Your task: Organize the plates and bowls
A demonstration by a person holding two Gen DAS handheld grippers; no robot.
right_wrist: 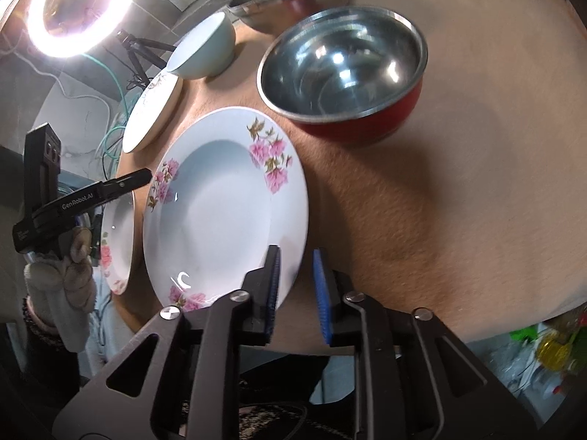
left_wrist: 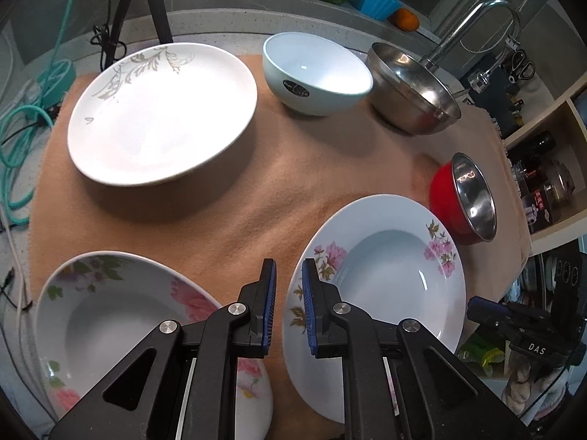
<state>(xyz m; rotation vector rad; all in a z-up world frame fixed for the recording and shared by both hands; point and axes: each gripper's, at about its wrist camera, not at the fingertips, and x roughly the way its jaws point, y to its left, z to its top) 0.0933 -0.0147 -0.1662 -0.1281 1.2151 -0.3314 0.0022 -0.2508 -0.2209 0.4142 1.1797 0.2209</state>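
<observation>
On a tan cloth (left_wrist: 279, 190) lie a large white plate with grey leaf pattern (left_wrist: 161, 113), a white bowl (left_wrist: 317, 73), a steel bowl (left_wrist: 412, 91), a red bowl with steel inside (left_wrist: 464, 198), and two deep flowered plates: one near left (left_wrist: 121, 322), one near right (left_wrist: 385, 278). My left gripper (left_wrist: 288, 275) is open and empty, above the gap between the two flowered plates. My right gripper (right_wrist: 297, 264) is open and empty, its left finger over the near rim of the pink-flowered plate (right_wrist: 223, 205). The red bowl (right_wrist: 345, 69) lies beyond it.
A tripod (left_wrist: 139, 3), teal cable (left_wrist: 33, 121) and ring light (right_wrist: 80, 3) stand at the left. A faucet (left_wrist: 473, 25) and shelves with jars (left_wrist: 543, 183) are at the right. The left gripper also shows in the right wrist view (right_wrist: 143, 176).
</observation>
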